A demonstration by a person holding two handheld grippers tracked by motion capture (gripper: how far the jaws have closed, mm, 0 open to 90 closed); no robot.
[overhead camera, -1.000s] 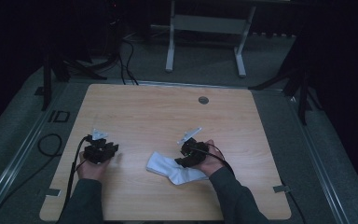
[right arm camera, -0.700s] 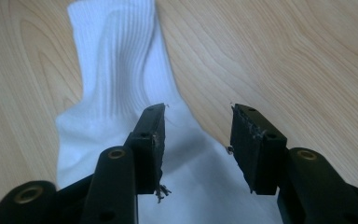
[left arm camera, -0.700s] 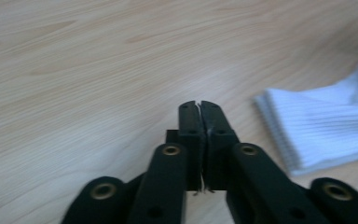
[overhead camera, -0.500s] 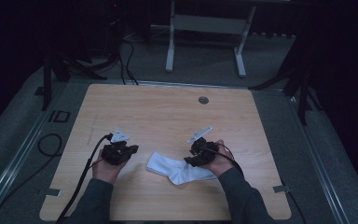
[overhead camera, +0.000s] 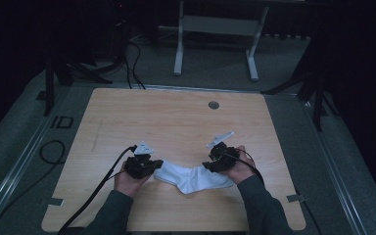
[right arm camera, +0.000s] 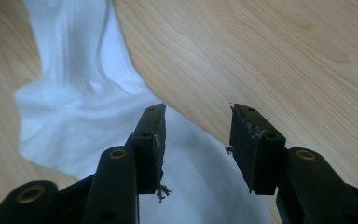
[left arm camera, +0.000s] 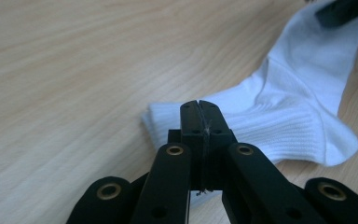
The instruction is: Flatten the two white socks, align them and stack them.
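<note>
A black cable point(overhead camera: 85, 196) is trailing from the left gripper point(overhead camera: 152, 164) down across the wooden table point(overhead camera: 176, 122) toward its near edge, and a small round grommet point(overhead camera: 213, 105) is sitting well apart at the far side. The left hand point(overhead camera: 127, 181) is resting low on the table, its gripper pointing right, jaws pressed together at the ribbed cuff of the white sock point(overhead camera: 193, 177); whether cloth is pinched between them is impossible to tell. The sock is lying flat between both grippers. The right gripper point(overhead camera: 209, 165) is pointing left over the sock's other end, jaws standing apart above the fabric point(right arm camera: 74, 112), with the right hand point(overhead camera: 237, 169) cupping it from behind.
</note>
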